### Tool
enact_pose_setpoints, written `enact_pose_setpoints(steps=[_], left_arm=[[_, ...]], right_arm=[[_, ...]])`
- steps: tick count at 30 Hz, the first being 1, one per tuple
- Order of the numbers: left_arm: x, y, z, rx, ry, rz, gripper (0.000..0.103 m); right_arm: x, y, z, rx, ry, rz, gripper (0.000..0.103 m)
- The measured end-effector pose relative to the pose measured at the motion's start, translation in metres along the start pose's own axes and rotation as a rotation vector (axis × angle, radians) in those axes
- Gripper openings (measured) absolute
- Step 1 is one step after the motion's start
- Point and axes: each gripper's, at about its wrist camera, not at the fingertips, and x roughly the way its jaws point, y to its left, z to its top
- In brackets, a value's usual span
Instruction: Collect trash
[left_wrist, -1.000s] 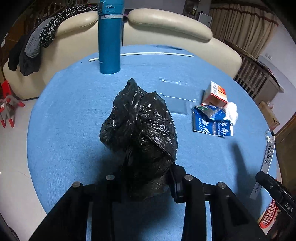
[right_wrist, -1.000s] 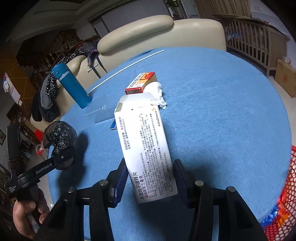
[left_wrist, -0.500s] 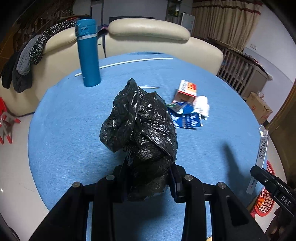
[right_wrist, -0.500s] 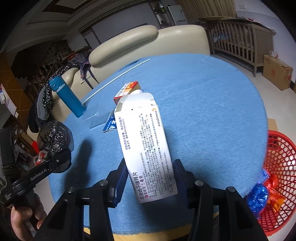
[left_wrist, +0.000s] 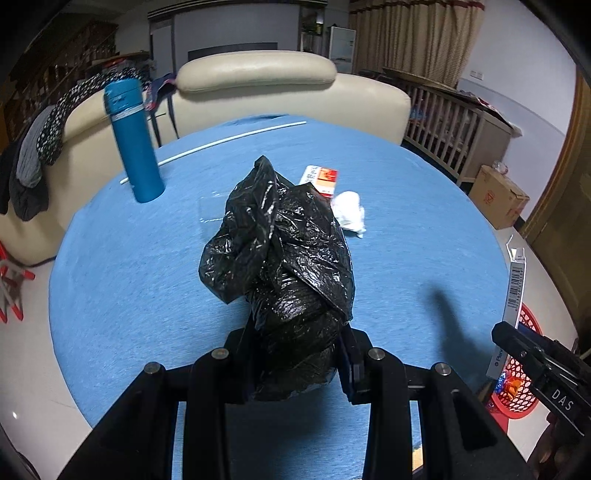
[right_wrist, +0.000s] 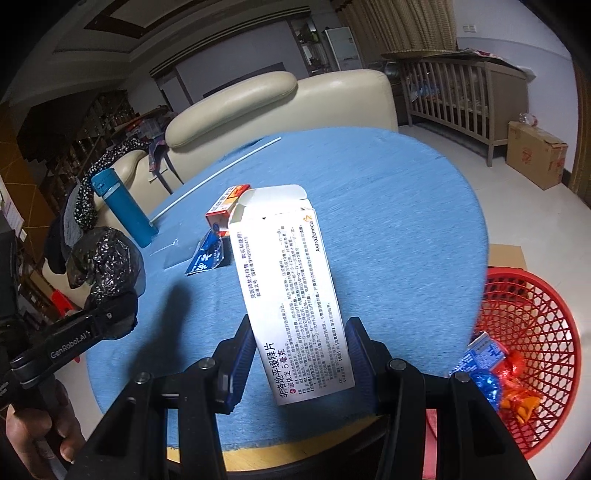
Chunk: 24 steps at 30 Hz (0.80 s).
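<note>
The left gripper (left_wrist: 295, 354) has its fingers closed on a black bag (left_wrist: 280, 266). At 12 o'clock on the desk (left_wrist: 424, 229), a small box (left_wrist: 320, 178) and tissue (left_wrist: 349, 214) wait. The right gripper (right_wrist: 299, 354) clamps a white box (right_wrist: 291, 280); the red basket (right_wrist: 532, 332) at 3 o'clock already holds wrappers.

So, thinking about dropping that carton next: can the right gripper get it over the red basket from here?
Probably yes. The right gripper grips the white carton above the table edge, and the red basket sits open-topped just right and below; nothing stands between.

Two wrist views, shared table (left_wrist: 110, 258)
</note>
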Motion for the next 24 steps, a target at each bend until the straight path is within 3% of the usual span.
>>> enact_pose_setpoints(steps=[24], left_arm=[[-0.003,-0.064,-0.003,0.152,-0.003,-0.044,0.037]], right_arm=[[-0.036,-0.062,-0.008,0.115,-0.069,-0.049,0.052]])
